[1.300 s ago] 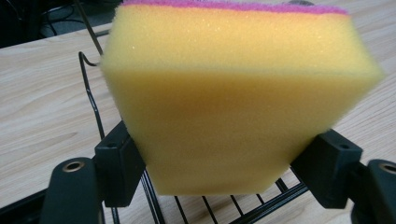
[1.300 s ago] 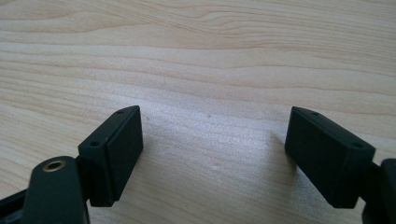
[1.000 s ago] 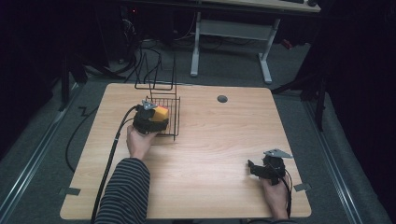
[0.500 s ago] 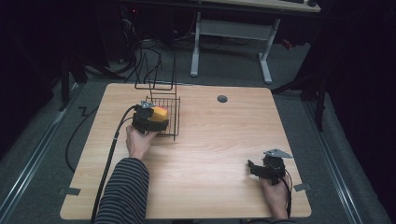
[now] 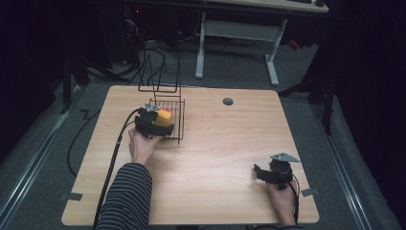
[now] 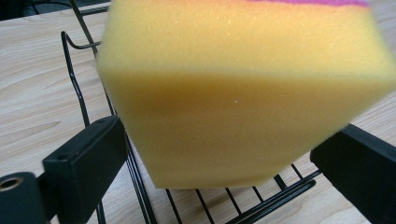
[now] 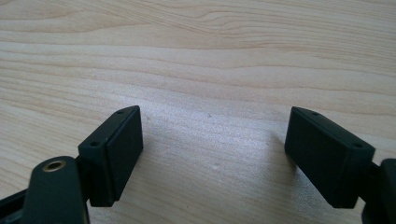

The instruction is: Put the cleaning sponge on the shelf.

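We are carrying a thick yellow foam sponge with a pink scouring layer (image 6: 243,93) in our left gripper (image 5: 152,123), and the jaws are clamping it from both sides, as the left gripper view is showing; the foam is sitting between the two black pads, bulging slightly past them. The sponge is hanging over the near edge of a small black wire basket (image 5: 168,120), which is standing on the light wooden table (image 5: 215,158) toward its far left part; in the left gripper view the basket's floor wires are running just under the sponge's lower corner, and we cannot tell whether the foam is touching them yet.

We judge that we are setting the sponge into the basket; to do this well we are wanting to keep the sponge level, clear the near rim wire, and lower it until its bottom is resting on the floor wires before we are easing the jaws apart; letting go early could be tipping it against the rim or out onto the table. Foam springs back, so we are expecting a small hop on release; a slow opening is helping there. We are also minding the cable trailing from the gripper, so that it is not tugging the light basket sideways.

Our right gripper (image 5: 269,172) is resting near the table's right front corner, well apart from the basket; its jaws are standing wide and are gripping nothing, with bare wood between them.
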`<state>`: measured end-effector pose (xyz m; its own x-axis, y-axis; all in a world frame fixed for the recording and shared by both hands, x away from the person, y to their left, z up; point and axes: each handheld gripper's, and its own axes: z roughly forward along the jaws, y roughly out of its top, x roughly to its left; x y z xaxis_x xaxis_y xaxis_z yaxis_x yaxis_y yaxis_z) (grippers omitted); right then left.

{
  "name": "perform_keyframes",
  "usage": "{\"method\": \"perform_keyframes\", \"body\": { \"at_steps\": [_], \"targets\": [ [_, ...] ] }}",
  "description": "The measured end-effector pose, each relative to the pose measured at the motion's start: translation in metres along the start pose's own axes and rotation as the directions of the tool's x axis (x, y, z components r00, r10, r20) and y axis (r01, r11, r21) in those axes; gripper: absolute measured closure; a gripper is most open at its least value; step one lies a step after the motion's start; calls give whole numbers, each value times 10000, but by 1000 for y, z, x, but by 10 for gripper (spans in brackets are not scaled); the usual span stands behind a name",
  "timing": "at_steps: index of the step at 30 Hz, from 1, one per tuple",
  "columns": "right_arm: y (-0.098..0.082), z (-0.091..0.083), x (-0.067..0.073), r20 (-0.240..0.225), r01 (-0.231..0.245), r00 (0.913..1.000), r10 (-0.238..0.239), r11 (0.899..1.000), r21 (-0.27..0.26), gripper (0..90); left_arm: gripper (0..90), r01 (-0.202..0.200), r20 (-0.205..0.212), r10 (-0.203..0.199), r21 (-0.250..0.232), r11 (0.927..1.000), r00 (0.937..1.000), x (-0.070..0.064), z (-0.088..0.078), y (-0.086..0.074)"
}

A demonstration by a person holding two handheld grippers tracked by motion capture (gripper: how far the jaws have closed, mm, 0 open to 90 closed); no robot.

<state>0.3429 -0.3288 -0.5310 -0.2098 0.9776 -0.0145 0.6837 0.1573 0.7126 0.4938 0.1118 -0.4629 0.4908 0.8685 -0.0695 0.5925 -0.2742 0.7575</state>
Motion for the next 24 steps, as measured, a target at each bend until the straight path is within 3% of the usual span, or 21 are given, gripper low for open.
{"method": "perform_keyframes", "body": {
  "at_steps": [11, 20, 24],
  "targets": [
    [0, 0, 0, 0, 2, 10000, -2, 10000, 1, 195, 2, -74, 357, 81, -192, 9998, 9993, 1, -9, -7],
    [0, 0, 0, 0, 2, 10000, -2, 10000, 1, 195, 1, -352, 479, 371, -395, 9986, 9982, -1, -21, -12],
    [0, 0, 0, 0, 3, 10000, -3, 10000, -3, 195, 1, -275, 549, 298, -433, 9987, 9980, -1, -25, -14]
  ]
}}
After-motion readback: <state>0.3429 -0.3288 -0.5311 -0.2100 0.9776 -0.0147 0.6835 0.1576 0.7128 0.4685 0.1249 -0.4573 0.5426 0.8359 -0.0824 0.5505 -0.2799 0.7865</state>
